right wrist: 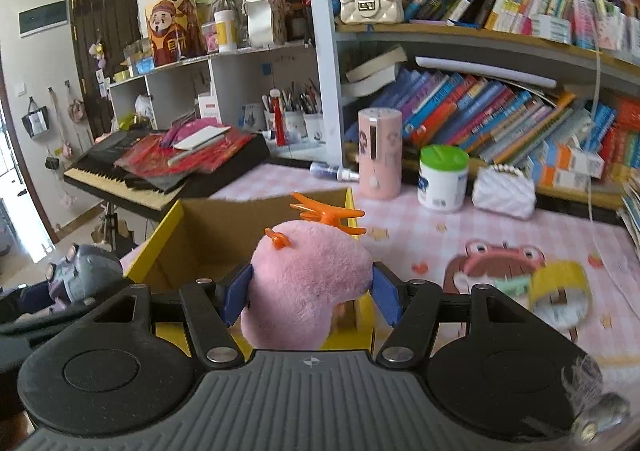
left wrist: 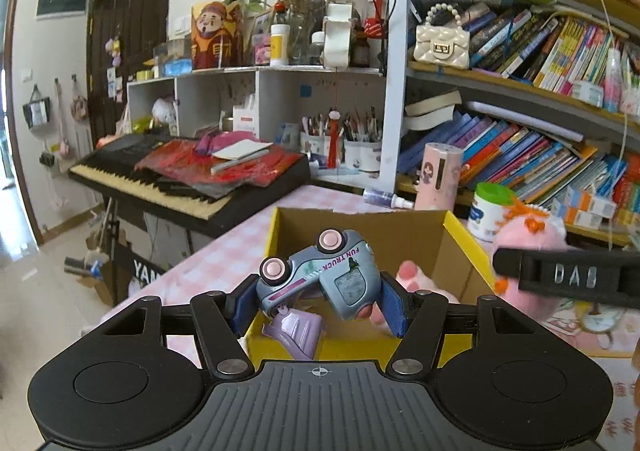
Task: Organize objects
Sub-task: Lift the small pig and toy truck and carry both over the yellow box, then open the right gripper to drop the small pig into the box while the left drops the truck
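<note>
blue fingers [left wrist: 390, 309] of the left gripper [left wrist: 316, 305] clamp a grey toy truck [left wrist: 320, 275] above the yellow cardboard box [left wrist: 466, 239], while the right gripper [right wrist: 310, 301] grips a pink plush toy [right wrist: 304, 275] over the same box.

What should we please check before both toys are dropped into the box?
1. Left gripper grips the truck: ok.
2. Right gripper grips the plush: ok.
3. Truck over the open box: ok.
4. Plush over the box: cannot tell, it hangs near the right wall.
5. Room inside the box: ok, though its floor is mostly hidden.
6. Grippers apart: ok, but close.
</note>
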Available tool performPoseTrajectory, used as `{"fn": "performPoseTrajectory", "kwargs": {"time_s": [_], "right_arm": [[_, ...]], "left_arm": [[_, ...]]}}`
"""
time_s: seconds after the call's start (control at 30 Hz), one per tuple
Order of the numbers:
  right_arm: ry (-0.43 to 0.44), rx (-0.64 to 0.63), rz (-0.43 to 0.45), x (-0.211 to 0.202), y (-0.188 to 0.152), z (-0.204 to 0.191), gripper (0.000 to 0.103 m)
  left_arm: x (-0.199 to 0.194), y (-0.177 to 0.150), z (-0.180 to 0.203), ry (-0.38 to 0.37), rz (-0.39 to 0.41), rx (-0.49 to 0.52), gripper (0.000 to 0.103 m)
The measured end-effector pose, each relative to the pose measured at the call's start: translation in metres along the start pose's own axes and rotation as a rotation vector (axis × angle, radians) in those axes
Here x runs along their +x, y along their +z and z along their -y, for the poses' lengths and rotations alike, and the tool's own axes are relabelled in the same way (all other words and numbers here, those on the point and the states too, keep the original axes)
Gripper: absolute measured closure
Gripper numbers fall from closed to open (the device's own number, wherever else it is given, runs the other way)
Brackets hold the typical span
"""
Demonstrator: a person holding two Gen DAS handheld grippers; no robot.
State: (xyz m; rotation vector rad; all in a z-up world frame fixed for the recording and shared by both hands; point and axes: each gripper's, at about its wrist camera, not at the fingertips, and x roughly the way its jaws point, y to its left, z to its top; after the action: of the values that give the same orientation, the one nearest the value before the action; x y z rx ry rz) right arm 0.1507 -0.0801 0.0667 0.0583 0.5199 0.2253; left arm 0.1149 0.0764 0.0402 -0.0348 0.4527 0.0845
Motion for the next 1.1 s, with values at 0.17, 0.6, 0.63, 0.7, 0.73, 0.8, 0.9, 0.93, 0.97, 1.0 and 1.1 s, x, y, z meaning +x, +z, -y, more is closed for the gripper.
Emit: {"fn": "performPoseTrajectory", "kwargs": {"time_s": [0.17, 0.6, 0.63, 0.7, 0.73, 0.8, 0.9, 0.93, 0.97, 1.0, 1.1], "right_arm": [[0.038, -0.026, -0.012, 0.031, 0.020, 0.008, 0.042], [0.199, -0.157, -0.151, 0.113, 0.032, -0.012, 0.042], [0.210, -0.170, -0.164, 0.118, 0.031, -0.015, 0.042], [0.233, -0.196, -0.193, 0.130, 0.032, -0.020, 0.042], [0.242, -0.208, -0.209, 0.135, 0.031, -0.022, 0.042], [0.254, -0.233, -0.237, 0.147, 0.031, -0.027, 0.042], [0.263, -0.275, -0.266, 0.159, 0.029, -0.036, 0.042], [0.267, -0.290, -0.275, 0.163, 0.029, -0.039, 0.042], [0.270, -0.301, -0.280, 0.166, 0.028, -0.041, 0.042], [0.271, -0.318, -0.287, 0.169, 0.027, -0.044, 0.042], [0.281, -0.344, -0.307, 0.177, 0.025, -0.049, 0.042]], "left_arm": [[0.031, 0.001, 0.016, 0.027, -0.040, 0.036, 0.042], [0.087, -0.011, 0.040, 0.071, -0.174, 0.132, 0.042], [0.091, -0.012, 0.040, 0.071, -0.185, 0.131, 0.042], [0.095, -0.014, 0.040, 0.071, -0.205, 0.127, 0.042], [0.097, -0.014, 0.042, 0.072, -0.209, 0.124, 0.042], [0.099, -0.015, 0.042, 0.074, -0.216, 0.120, 0.042], [0.102, -0.015, 0.041, 0.075, -0.228, 0.110, 0.042], [0.103, -0.016, 0.041, 0.072, -0.235, 0.100, 0.042], [0.104, -0.016, 0.040, 0.070, -0.242, 0.089, 0.042], [0.105, -0.017, 0.038, 0.067, -0.246, 0.079, 0.042], [0.106, -0.017, 0.036, 0.061, -0.254, 0.059, 0.041]]}}
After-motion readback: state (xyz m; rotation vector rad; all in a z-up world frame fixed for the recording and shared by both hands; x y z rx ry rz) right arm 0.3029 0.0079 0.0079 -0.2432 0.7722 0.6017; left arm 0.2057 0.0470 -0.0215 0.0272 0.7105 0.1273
